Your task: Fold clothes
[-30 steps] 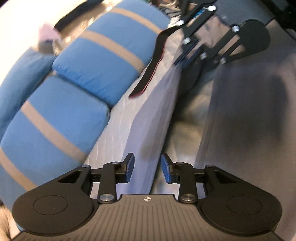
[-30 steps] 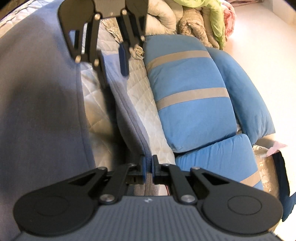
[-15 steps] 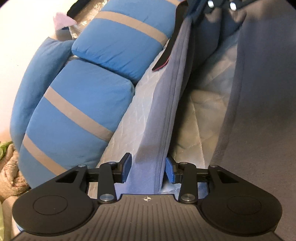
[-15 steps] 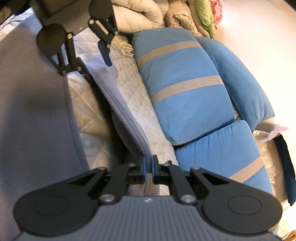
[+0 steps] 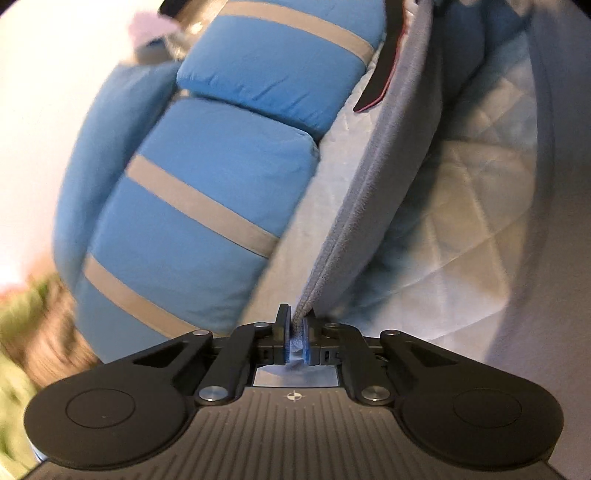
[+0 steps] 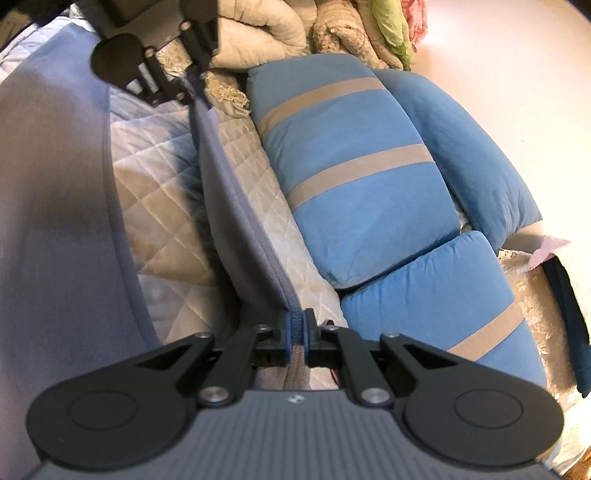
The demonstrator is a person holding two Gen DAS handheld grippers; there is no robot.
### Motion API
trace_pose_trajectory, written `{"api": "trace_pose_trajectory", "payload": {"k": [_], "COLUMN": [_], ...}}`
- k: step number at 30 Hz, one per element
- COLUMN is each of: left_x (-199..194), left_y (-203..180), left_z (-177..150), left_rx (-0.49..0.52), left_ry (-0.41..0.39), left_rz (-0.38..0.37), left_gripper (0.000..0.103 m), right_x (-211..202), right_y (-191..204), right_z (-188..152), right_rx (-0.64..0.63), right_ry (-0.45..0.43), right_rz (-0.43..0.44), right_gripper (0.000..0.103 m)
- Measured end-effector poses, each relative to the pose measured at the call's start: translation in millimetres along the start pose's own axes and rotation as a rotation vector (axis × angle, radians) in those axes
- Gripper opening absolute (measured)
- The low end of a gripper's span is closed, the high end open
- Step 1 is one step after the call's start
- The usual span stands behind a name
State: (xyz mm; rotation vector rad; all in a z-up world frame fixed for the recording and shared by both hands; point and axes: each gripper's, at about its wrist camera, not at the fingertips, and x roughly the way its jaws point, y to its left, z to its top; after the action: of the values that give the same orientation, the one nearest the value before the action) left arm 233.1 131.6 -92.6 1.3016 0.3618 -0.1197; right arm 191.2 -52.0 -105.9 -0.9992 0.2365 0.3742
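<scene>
Left wrist view: the left gripper (image 5: 294, 334) has its jaws pinched on the ribbed edge of the grey-blue fleece garment (image 5: 373, 206); the log-settled closing has come down to a grip, blue pads pressing on the cloth.
Right wrist view: the right gripper (image 6: 295, 332) has its jaws pressed together on the same ribbed edge of the garment (image 6: 236, 221); the left gripper (image 6: 192, 79) shows at the far end of that edge.
Garment: one; its edge is stretched taut between the two grippers, lifted off the bed, while its wide body lies on the bed, at the left in the right wrist view.
Bed: white diamond-quilted bedspread (image 6: 147, 206), visible under and on both sides of the raised edge.
Cushions: bright blue padded cushions with tan stripes (image 6: 354, 192), three blocks counted in the right wrist view, lying just beside the bedspread on its right.
Strap: one dark strap with a red edge (image 5: 380, 70), far in the left wrist view, between the cushions and the raised edge.
Far pile: beige quilted bedding (image 6: 258, 33) with a green cloth (image 6: 391, 29) and a pink cloth (image 6: 415, 18) behind the cushions.
Writing: no readable brand or label; only a small cross-shaped mark (image 5: 294, 397) on each gripper body.
</scene>
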Motion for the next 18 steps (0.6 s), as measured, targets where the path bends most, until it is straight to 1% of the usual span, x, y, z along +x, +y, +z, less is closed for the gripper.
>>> {"api": "trace_pose_trajectory", "payload": {"k": [2, 5, 8, 11, 12, 15, 18], "left_x": [-5, -10, -12, -10, -10, -19, -28], "left_y": [7, 22, 22, 11, 5, -14, -22], "left_z": [0, 1, 3, 3, 3, 1, -1], "left_rx": [0.11, 0.221, 0.236, 0.105, 0.061, 0.012, -0.05], "left_ry": [-0.016, -0.033, -0.035, -0.012, -0.002, -0.005, 0.001], "left_rz": [0.054, 0.12, 0.091, -0.054, -0.089, -0.147, -0.176], "left_gripper": [0.006, 0.006, 0.006, 0.006, 0.006, 0.006, 0.008], "right_x": [-1, -1, -1, 0, 1, 3, 7], "right_y": [0, -1, -3, -5, -5, -8, -10], "right_z": [2, 2, 1, -4, -5, -12, -18], "right_rx": [0.006, 0.013, 0.016, 0.019, 0.017, 0.02, 0.024], "right_ry": [-0.007, -0.008, -0.001, 0.017, 0.025, 0.051, 0.073], "right_rz": [-0.004, -0.006, 0.0, 0.005, 0.005, 0.002, -0.005], "right_gripper": [0.006, 0.006, 0.006, 0.006, 0.006, 0.006, 0.006]}}
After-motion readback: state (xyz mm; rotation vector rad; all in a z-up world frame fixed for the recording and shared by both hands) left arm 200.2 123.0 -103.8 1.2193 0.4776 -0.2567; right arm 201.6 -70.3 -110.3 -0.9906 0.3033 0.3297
